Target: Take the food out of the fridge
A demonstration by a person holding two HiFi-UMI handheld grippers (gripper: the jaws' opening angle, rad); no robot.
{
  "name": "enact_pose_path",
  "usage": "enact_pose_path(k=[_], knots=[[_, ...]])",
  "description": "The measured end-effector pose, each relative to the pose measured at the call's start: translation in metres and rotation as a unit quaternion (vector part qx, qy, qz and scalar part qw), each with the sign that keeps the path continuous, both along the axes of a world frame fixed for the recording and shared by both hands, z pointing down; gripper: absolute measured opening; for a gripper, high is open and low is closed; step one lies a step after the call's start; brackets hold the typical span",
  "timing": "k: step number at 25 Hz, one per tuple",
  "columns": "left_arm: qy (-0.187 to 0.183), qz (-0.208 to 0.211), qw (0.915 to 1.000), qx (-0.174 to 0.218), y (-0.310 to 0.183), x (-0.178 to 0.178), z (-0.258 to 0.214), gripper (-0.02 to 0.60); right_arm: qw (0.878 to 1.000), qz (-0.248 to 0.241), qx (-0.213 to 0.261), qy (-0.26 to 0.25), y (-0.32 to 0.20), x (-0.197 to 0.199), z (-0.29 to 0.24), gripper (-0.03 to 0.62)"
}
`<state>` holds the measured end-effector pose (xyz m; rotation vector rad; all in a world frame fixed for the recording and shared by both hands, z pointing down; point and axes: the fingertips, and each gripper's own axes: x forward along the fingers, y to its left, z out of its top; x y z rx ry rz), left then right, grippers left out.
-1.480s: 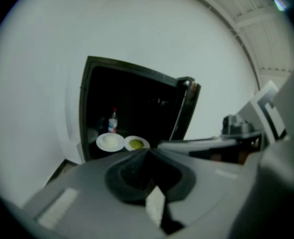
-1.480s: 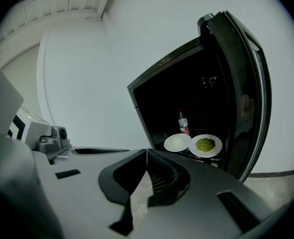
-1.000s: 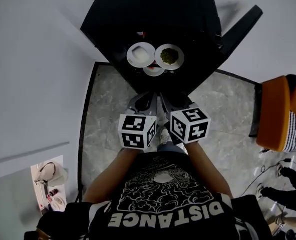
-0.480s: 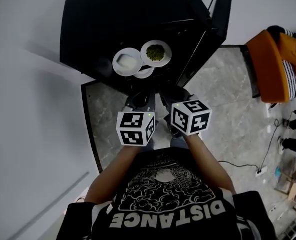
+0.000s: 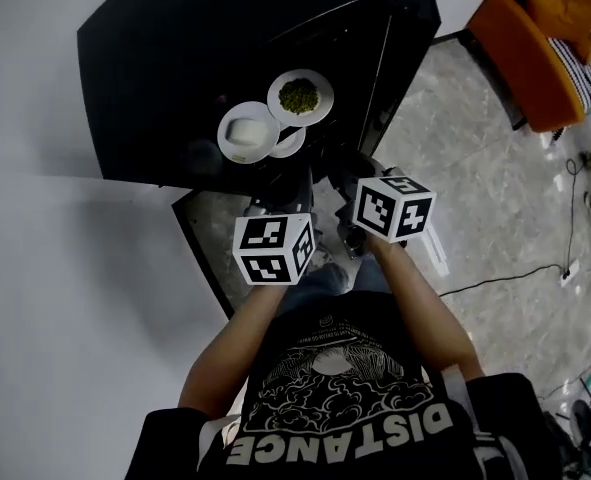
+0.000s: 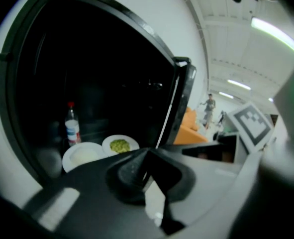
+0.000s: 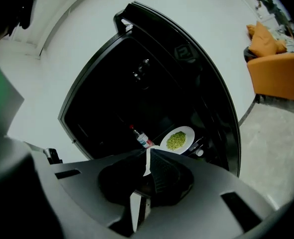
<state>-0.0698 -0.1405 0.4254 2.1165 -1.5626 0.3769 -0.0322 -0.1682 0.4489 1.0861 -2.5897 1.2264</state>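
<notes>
The black fridge (image 5: 175,78) stands open. On its shelf sit a white plate of pale food (image 5: 246,131), a plate of green food (image 5: 300,96) and a small dish (image 5: 289,147) partly under them. A bottle with a red cap (image 6: 72,129) stands behind the plates. My left gripper (image 5: 295,186) and right gripper (image 5: 353,168) hang side by side just in front of the shelf, short of the plates, both shut with nothing in them. In the left gripper view its jaws (image 6: 146,154) meet below the green plate (image 6: 120,145). The right gripper (image 7: 147,152) points at the green plate (image 7: 177,139) and bottle (image 7: 141,136).
The fridge door (image 5: 407,38) stands swung out to the right of the shelf. An orange sofa (image 5: 530,48) is at the far right on the grey stone floor (image 5: 475,198), where a cable (image 5: 495,278) runs. A white wall (image 5: 65,268) lies to the left.
Both grippers have sunk a little and rolled, staying shut in front of the shelf. The head view has swung, so the fridge now sits further left. The plates have not moved.
</notes>
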Motion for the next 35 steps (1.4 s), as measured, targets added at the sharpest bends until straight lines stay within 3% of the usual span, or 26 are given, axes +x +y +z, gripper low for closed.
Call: enact_pose_path(k=[10, 20, 23, 35], knots=[[-0.016, 0.059, 0.9981, -0.003, -0.032, -0.007, 0.03, 0.002, 0.993, 0.093, -0.032, -0.061, -0.033, 0.002, 0.052, 0.004], [-0.017, 0.076, 0.9968, -0.019, -0.04, -0.012, 0.058, 0.002, 0.978, 0.137, -0.086, -0.134, -0.073, -0.004, 0.106, 0.006], [-0.021, 0.074, 0.9968, -0.025, -0.038, -0.019, 0.062, 0.002, 0.973, 0.137, -0.101, -0.154, -0.076, -0.008, 0.114, 0.068], [-0.029, 0.071, 0.9968, -0.023, -0.043, -0.032, 0.063, 0.002, 0.939, 0.166, -0.171, -0.247, -0.1, -0.022, 0.133, 0.091]])
